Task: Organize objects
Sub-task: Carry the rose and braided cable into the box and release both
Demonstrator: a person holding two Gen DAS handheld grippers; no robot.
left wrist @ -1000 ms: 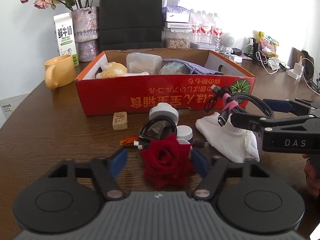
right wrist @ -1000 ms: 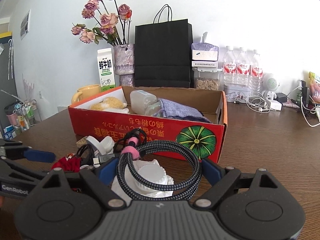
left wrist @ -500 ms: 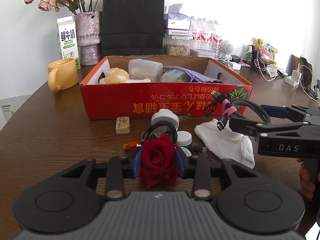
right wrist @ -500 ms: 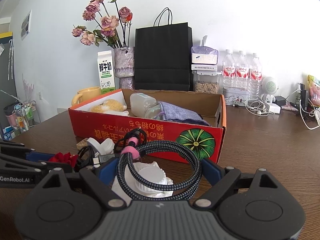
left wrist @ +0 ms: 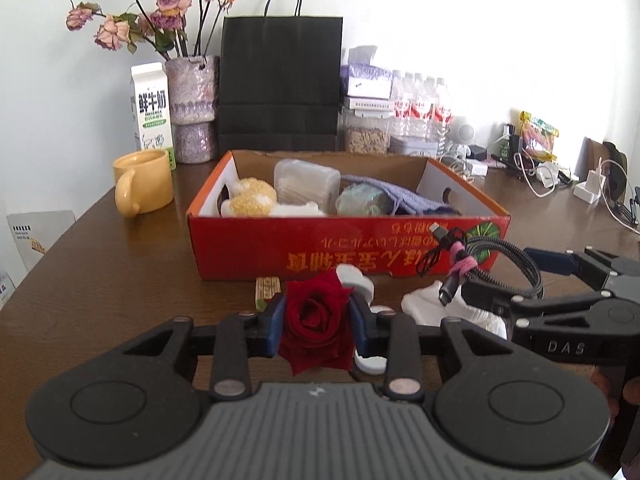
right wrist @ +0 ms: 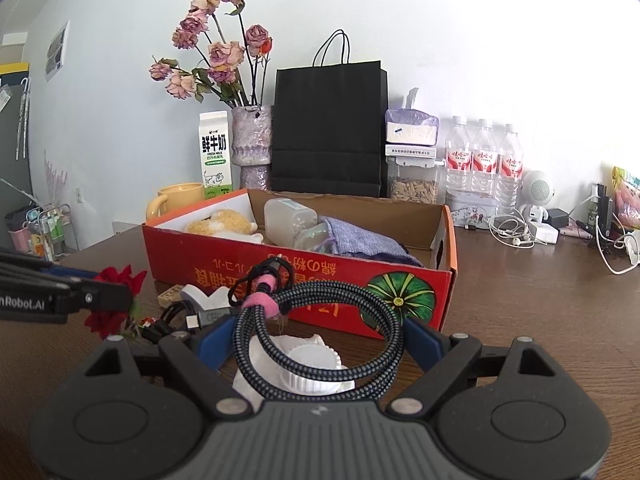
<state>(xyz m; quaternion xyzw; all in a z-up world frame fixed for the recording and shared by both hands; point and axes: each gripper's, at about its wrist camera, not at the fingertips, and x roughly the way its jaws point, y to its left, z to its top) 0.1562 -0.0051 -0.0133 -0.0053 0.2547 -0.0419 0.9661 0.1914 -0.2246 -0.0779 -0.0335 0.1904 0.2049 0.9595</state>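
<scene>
Red rose (left wrist: 316, 322), clamped between the blue pads of the left gripper (left wrist: 316, 326), whose jaws have just been closing on it; the bloom sits in front of the red cardboard box (left wrist: 280, 248). Coiled braided cable (right wrist: 320, 336), bound by a pink strap, grasped across its width by the widely spread right gripper (right wrist: 316, 340), just above a white crumpled object (right wrist: 300, 368) on the brown counter (left wrist: 100, 280). Below and beyond the rose lie white round caps (left wrist: 370, 362), partly hidden, and a small tan block (left wrist: 267, 290) near the box wall. Inside the box: a plush toy (left wrist: 250, 202), a clear plastic container (left wrist: 306, 186) and purple cloth (left wrist: 400, 200). A yellow mug (left wrist: 142, 186) stands left of the box.
</scene>
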